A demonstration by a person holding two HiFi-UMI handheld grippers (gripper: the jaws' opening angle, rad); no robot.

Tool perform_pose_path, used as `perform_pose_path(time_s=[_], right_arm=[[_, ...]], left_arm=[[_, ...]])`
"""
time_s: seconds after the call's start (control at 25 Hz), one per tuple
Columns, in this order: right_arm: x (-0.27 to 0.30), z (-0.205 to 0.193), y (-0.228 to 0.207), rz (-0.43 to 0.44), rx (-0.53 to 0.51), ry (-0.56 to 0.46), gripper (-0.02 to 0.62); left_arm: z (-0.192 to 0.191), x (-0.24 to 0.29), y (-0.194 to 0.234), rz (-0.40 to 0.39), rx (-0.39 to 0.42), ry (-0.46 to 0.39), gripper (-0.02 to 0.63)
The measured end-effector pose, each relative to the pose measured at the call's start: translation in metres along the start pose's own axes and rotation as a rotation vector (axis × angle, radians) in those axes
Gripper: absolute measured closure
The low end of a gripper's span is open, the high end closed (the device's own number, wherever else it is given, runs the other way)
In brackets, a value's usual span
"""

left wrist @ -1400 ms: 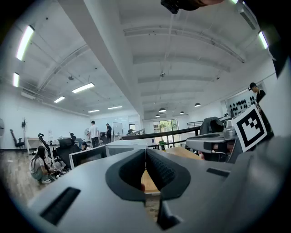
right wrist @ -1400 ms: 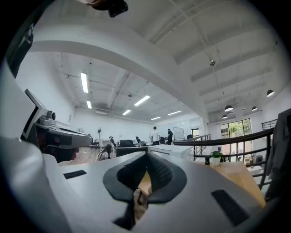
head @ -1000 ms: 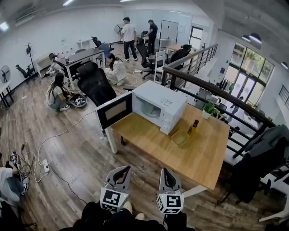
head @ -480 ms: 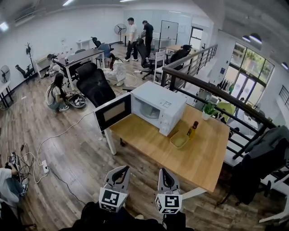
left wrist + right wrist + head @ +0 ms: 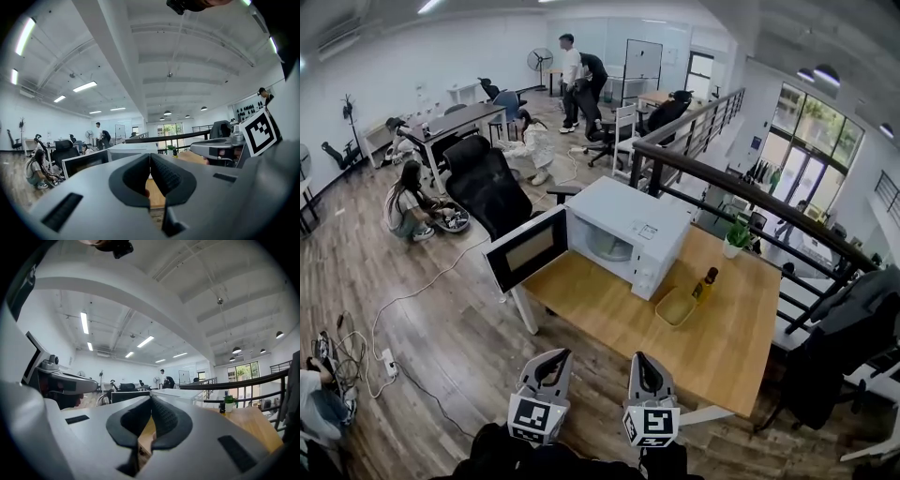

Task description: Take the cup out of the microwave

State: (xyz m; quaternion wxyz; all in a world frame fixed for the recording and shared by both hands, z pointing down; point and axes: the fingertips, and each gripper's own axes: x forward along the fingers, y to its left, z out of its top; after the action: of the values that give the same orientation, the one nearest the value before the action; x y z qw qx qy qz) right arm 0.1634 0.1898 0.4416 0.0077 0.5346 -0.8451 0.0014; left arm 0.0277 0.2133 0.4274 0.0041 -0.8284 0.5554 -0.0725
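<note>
Left gripper: the grey two-jaw left gripper [image 5: 555, 360] has its jaws clenched together with nothing between them, and it points forward, roughly level.
Right gripper: the grey two-jaw right gripper [image 5: 643, 362] is likewise clenched and empty, just beside the left one and pointing the same way.
Microwave: the white box-shaped microwave oven [image 5: 628, 220] sits on the light wooden table [image 5: 722, 342], ahead of both grippers and well apart from them.
Door: the dark-windowed microwave door [image 5: 525, 248] is swung wide open and stands almost straight ahead of the left gripper.
Cup: it should be in the open microwave cavity [image 5: 609, 246]. Only a pale rounded shape shows there, too small to tell a cup from the turntable, so its upright axis and any handle cannot be read.
Key relation: the cavity lies ahead, between the two grippers' lines and somewhat closer to the right one's. Its mouth faces the person, turned a little toward the left gripper's side.
Nearer hand: judged from this, the right gripper has the clearer line in, while the left gripper's line runs into the door.
Next move needs: closing the distance, then parting the jaws before entering the cavity.
Beside the path: a shallow yellow tray [image 5: 675, 307] and a dark bottle with a yellow neck [image 5: 705, 284] lie ahead and right of the right gripper, off that line.
</note>
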Motion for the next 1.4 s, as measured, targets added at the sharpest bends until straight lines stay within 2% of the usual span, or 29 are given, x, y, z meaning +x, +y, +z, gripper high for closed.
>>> perform_pose_path(time_s=[0.4, 0.64, 1.0, 1.4], right_arm=[[0.133, 0.006, -0.003, -0.061, -0.005, 0.039, 0.58], [0.194, 0.003, -0.002, -0.101, -0.004, 0.062, 0.58], [0.258, 0.001, -0.001, -0.169, -0.003, 0.073, 0.58], [0.304, -0.01, -0.016, -0.275, -0.003, 0.074, 0.58]], left_arm=[[0.005, 0.104, 0.103, -0.065, -0.018, 0.015, 0.581], [0.003, 0.151, 0.152, -0.11, -0.025, 0.02, 0.581], [-0.002, 0.203, 0.202, -0.177, -0.033, 0.025, 0.581], [-0.009, 0.258, 0.232, -0.271, -0.012, 0.016, 0.581]])
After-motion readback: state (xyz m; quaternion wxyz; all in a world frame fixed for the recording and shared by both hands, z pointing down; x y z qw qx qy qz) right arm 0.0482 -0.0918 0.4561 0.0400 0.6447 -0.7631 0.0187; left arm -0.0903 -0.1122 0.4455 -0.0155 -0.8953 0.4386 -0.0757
